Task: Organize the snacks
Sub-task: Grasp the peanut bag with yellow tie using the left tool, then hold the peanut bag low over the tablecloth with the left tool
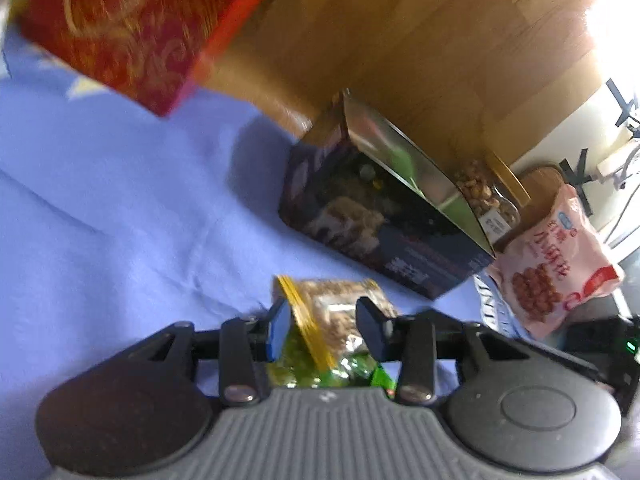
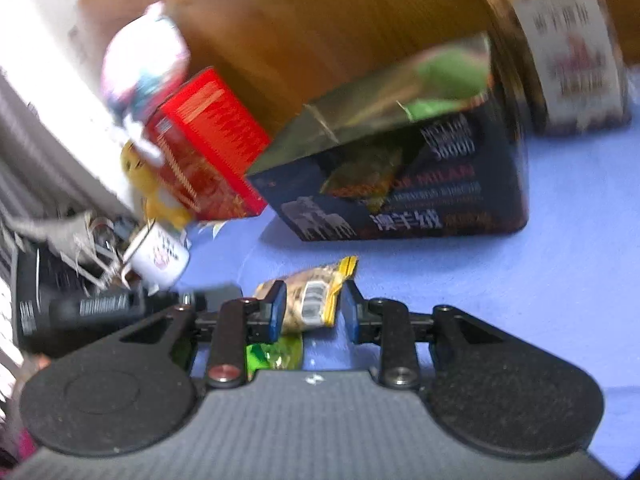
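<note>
My left gripper [image 1: 325, 327] is shut on a small nut packet [image 1: 336, 308] with a yellow sealed edge, and a green wrapper [image 1: 316, 374] shows under it. It hangs over the blue cloth [image 1: 120, 208], a little short of the open dark blue box [image 1: 380, 236]. My right gripper [image 2: 314, 312] is shut on a similar yellow-edged nut packet [image 2: 310, 306], again with a green wrapper [image 2: 280, 354] below. That gripper faces the same dark blue box [image 2: 400, 200], whose silver lining reflects something green. The views are blurred.
A red patterned box [image 1: 120, 28] looms at upper left, seen again as the red box [image 2: 208, 148]. A nut jar [image 1: 486, 196] and a pink snack bag [image 1: 556, 256] sit right of the blue box. A white mug [image 2: 160, 258] and black devices [image 2: 80, 308] crowd the left.
</note>
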### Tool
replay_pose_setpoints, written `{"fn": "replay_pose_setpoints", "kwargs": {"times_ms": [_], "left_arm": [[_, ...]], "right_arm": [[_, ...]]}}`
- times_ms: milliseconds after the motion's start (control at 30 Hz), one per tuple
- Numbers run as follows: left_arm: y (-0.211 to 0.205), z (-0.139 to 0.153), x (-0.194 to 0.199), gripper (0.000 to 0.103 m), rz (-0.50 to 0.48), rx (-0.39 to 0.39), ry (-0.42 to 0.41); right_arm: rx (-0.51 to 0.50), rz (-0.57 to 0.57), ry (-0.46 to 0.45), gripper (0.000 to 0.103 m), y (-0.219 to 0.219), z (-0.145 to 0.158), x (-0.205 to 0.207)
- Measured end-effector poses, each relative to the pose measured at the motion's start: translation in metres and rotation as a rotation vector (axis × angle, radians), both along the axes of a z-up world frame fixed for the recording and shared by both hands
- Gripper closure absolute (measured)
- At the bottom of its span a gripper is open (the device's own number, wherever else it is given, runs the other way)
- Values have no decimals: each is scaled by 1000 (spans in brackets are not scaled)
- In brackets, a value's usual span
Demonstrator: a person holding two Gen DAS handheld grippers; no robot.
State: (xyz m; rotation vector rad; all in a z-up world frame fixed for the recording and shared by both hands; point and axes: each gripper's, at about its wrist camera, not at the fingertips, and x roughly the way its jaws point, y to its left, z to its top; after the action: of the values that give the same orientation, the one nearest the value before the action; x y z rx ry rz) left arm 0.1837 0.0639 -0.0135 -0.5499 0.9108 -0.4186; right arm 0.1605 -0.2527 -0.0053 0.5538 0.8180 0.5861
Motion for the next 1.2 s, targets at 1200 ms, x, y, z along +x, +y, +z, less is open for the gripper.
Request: {"fn": "replay_pose_setpoints", "kwargs": {"times_ms": [1200], "left_arm": [[-193,5,-162,75,-539,177,-87]], "right_arm": [[-259,-227,-144,56,-93,9,-221]]}}
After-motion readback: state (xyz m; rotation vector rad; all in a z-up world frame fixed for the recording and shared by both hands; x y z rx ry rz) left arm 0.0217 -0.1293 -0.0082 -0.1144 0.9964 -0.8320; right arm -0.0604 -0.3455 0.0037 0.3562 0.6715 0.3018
